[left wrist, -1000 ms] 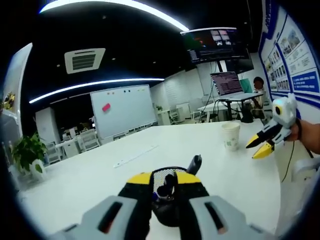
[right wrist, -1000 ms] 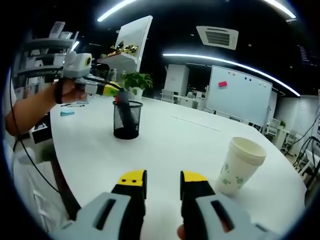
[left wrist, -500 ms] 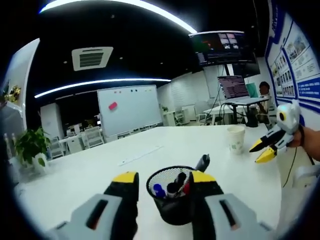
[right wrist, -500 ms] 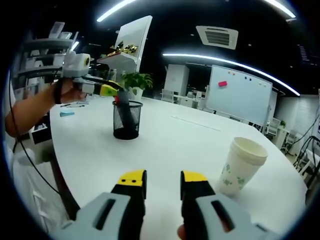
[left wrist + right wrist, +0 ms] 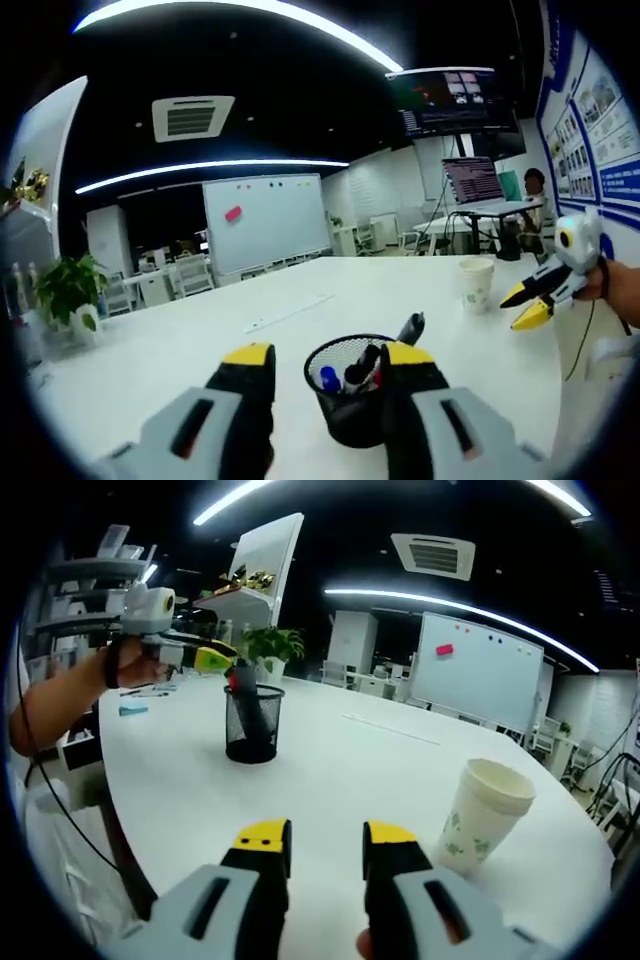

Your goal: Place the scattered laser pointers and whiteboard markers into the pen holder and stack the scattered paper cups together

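A black mesh pen holder (image 5: 352,400) stands on the white table, close in front of my left gripper (image 5: 322,357), which is open with nothing between its jaws. Markers and a dark laser pointer (image 5: 408,328) stick out of the holder. In the right gripper view the same pen holder (image 5: 250,723) is at the far left, with the left gripper (image 5: 208,658) hovering just left of its rim. The stacked paper cup (image 5: 482,814) stands right of my right gripper (image 5: 326,836), whose jaws are open and empty. The paper cup (image 5: 476,284) and right gripper (image 5: 528,303) also appear far right in the left gripper view.
The white table (image 5: 350,760) is broad and bare around the holder and cup. A ruler-like strip (image 5: 285,310) lies further back. A person's arm (image 5: 60,705) holds the left gripper. A whiteboard (image 5: 265,220), a plant (image 5: 65,290) and a seated person (image 5: 534,190) are beyond the table.
My left gripper has opened and drawn back and up from the pen holder, leaving the pens inside. The right gripper and cup have stayed put.
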The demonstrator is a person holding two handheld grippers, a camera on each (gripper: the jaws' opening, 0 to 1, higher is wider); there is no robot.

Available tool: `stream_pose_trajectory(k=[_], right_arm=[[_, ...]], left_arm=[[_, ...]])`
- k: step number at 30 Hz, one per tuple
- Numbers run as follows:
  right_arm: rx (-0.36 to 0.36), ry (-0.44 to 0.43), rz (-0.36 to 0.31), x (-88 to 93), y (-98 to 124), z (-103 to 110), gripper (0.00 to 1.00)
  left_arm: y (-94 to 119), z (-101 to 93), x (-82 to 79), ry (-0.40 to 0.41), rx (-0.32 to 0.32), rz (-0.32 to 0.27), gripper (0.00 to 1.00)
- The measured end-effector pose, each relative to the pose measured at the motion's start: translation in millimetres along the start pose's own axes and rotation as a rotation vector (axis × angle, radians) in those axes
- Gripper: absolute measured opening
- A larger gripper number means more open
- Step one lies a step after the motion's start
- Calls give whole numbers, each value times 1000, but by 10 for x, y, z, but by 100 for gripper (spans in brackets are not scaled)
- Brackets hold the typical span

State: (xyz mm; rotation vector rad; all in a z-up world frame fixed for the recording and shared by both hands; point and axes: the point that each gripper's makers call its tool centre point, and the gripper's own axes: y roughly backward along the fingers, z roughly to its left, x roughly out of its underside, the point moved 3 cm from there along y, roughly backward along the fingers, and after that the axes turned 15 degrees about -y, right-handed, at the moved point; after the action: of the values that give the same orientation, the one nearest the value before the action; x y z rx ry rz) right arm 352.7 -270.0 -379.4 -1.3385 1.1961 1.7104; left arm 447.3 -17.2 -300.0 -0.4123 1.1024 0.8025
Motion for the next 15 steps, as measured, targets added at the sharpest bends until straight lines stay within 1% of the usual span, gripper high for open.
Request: stream_pose_trajectory(k=[15], right_arm=[[10,-2,-19,-66,-18,-21,30]], left_arm=[[119,79,18,-2,-30,8,44]])
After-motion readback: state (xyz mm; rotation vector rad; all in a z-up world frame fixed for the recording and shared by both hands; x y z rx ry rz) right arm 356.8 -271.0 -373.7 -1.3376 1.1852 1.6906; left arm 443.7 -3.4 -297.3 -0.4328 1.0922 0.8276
